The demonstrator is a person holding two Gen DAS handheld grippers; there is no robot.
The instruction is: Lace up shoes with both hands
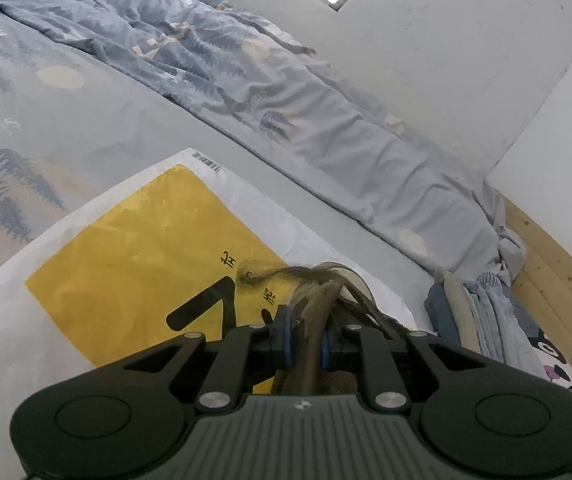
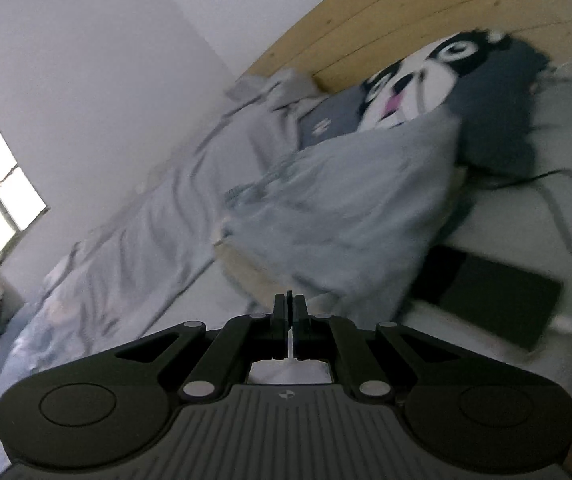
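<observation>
Both grippers closed: left gripper (image 1: pixel 308 334) pinching the brown shoe (image 1: pixel 327 296), right gripper (image 2: pixel 290 310) holding nothing visible.

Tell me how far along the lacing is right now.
Done: cannot tell; no eyelets show in either view. In hand: the left gripper is clamped on the shoe's tongue, with loose laces bunched over the yellow bag. The right gripper is shut, apparently empty, its view blurred, facing the bedding. Left: threading and tying.
</observation>
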